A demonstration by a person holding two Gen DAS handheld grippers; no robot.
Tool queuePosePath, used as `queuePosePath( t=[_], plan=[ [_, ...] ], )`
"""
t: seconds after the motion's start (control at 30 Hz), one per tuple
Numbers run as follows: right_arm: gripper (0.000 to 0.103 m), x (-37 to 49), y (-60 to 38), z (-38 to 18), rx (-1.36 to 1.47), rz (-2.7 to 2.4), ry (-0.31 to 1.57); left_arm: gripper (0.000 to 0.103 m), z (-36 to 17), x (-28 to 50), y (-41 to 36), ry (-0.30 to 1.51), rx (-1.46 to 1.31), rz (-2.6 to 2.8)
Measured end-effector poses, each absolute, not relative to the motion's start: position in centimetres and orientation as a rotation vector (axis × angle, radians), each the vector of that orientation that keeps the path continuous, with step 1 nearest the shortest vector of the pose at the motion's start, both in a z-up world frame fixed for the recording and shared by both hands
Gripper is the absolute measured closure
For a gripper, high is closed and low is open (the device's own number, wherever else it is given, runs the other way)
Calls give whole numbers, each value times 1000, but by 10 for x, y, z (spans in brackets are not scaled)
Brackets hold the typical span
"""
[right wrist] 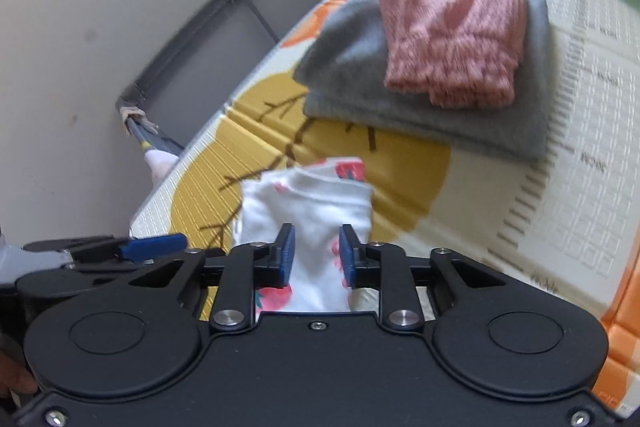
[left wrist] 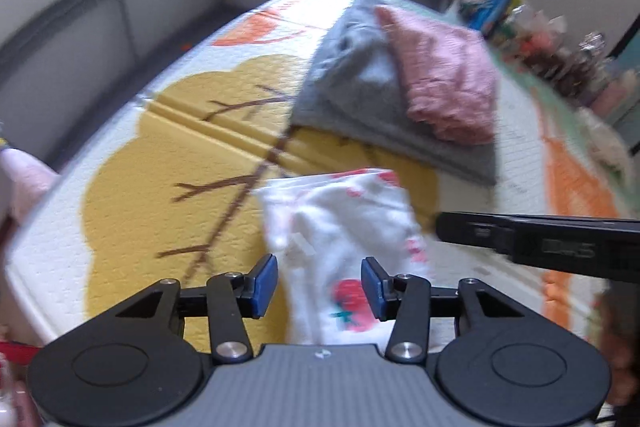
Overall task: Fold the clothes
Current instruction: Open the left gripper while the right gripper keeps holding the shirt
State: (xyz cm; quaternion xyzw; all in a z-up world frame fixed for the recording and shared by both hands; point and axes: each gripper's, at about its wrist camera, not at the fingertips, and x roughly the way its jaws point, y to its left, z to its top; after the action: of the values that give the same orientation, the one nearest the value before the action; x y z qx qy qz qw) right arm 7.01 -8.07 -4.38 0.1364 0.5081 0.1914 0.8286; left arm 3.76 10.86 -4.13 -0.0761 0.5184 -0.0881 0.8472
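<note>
The white strawberry-print garment (right wrist: 316, 227) hung between the right gripper (right wrist: 316, 259), whose pads seemed clenched on it; the left gripper (left wrist: 318, 285) stood released beside. Mid-fold lift; next, lay it flat near the grey and pink stack (right wrist: 440, 67)

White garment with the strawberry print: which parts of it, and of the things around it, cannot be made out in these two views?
- White garment: its near end is hidden behind the gripper body in both wrist views.
- Right gripper: whether its pads press the cloth is unclear.
- Grey folded cloth: its top is partly covered by the pink folded cloth.
- Items at the mat's far edge: too blurred to name.
</note>
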Motion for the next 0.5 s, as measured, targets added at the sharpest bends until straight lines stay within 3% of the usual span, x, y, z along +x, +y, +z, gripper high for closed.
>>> queuePosePath(
  t=[0.13,0.2,0.3,0.5],
  plan=[
    [94,78,-72,-50,276,412,1095,58,-50,37,94,1107,-181,-263],
    [95,81,-67,-57,284,421,1116,66,-57,35,86,1126,-175,-293],
    [95,85,-59,-68,280,431,1154,71,-70,32,78,1161,-153,-328],
    [96,94,-44,-84,255,431,1209,73,-86,29,84,1193,-204,-322]
  ],
)
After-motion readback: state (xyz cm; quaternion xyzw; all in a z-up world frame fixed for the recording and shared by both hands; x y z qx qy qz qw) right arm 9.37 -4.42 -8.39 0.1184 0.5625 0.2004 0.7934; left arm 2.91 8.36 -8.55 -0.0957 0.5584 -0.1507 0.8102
